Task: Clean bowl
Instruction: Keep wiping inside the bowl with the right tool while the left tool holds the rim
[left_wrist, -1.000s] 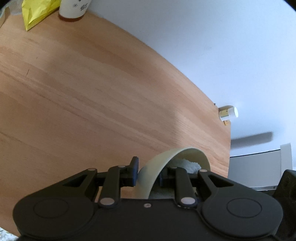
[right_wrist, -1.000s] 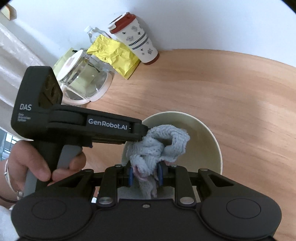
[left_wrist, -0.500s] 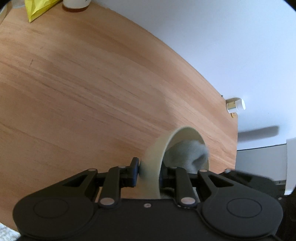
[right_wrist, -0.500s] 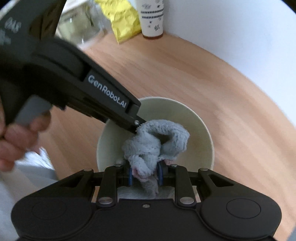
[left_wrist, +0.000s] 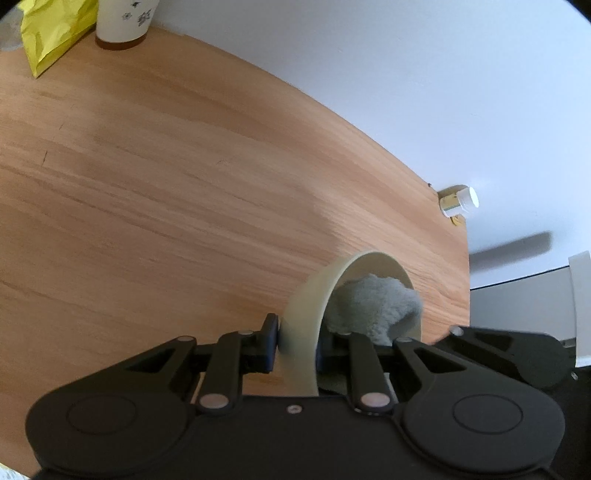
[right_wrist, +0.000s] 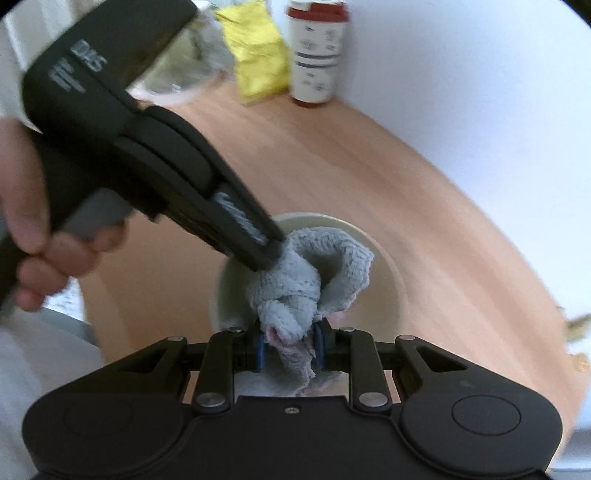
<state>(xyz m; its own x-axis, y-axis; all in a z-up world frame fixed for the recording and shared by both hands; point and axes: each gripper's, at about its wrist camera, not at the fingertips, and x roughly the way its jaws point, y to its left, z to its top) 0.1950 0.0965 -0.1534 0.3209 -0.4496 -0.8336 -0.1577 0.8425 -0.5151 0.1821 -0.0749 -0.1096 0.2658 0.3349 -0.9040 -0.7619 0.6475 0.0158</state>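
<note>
A cream bowl (left_wrist: 306, 314) is held tilted above the wooden table, its rim pinched in my left gripper (left_wrist: 295, 341), which is shut on it. In the right wrist view the bowl (right_wrist: 388, 291) opens toward the camera, and the left gripper's body (right_wrist: 155, 162) reaches in from the upper left. My right gripper (right_wrist: 290, 345) is shut on a bunched grey cloth (right_wrist: 303, 280) pressed inside the bowl. The cloth also shows inside the bowl in the left wrist view (left_wrist: 373, 306).
A paper cup with a red lid (right_wrist: 316, 51), a yellow bag (right_wrist: 258, 48) and a glass jug (right_wrist: 177, 70) stand at the table's far side by the white wall. The cup (left_wrist: 122, 18) and bag (left_wrist: 51, 29) also appear top left in the left wrist view. A small white-capped bottle (left_wrist: 460, 201) sits at the table edge.
The cloth has swept around inside the bowl and the right gripper has swung its view. The left gripper has kept its hold on the rim, shifting slightly.
</note>
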